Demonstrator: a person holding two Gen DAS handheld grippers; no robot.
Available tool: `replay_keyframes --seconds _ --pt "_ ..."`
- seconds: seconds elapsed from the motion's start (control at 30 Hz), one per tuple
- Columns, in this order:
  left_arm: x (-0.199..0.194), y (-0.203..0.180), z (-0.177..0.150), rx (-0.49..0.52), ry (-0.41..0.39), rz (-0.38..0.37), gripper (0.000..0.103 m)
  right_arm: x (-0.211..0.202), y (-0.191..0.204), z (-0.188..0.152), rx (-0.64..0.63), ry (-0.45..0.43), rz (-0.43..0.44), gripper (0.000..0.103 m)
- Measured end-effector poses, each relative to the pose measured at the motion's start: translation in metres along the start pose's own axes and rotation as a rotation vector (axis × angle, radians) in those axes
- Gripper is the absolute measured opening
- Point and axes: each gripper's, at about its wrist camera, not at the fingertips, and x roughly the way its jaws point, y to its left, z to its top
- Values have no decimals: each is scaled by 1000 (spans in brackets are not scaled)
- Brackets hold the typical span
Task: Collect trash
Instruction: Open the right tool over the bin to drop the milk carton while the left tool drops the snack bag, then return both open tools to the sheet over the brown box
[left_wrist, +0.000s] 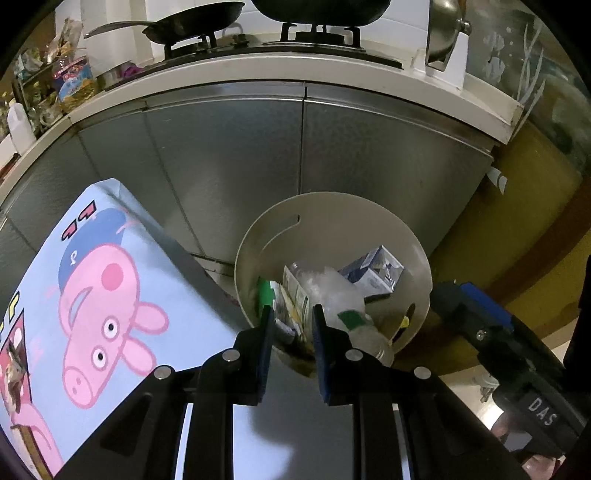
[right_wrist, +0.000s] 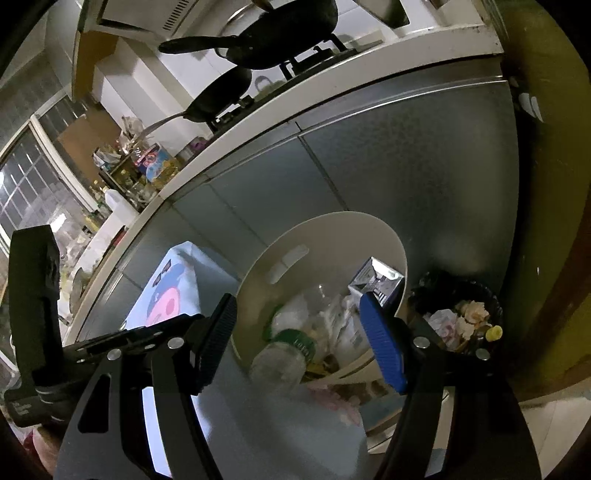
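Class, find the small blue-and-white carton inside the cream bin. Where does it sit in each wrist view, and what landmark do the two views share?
Left wrist: blue-and-white carton right of centre, against the cream bin's far wall.
Right wrist: carton right of centre, just above the blue fingertip.
Shared landmark: pig-print box, left of the bin.

Below me is a light blue surface (left_wrist: 192, 295) printed with a pink cartoon pig in a blue cap. A round cream bin (left_wrist: 417, 258) stands at its far edge, against grey metal cabinet doors (left_wrist: 240, 158). Above them, a white countertop (left_wrist: 258, 72) carries a gas stove (left_wrist: 317, 37) with two dark pans and, to the left, packets and bottles.
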Motion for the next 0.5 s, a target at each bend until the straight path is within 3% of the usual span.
replay_keyframes --seconds 0.5 --pt "-24 5 -18 1 -23 22 20 -18 18 -10 -4 -4 21 67"
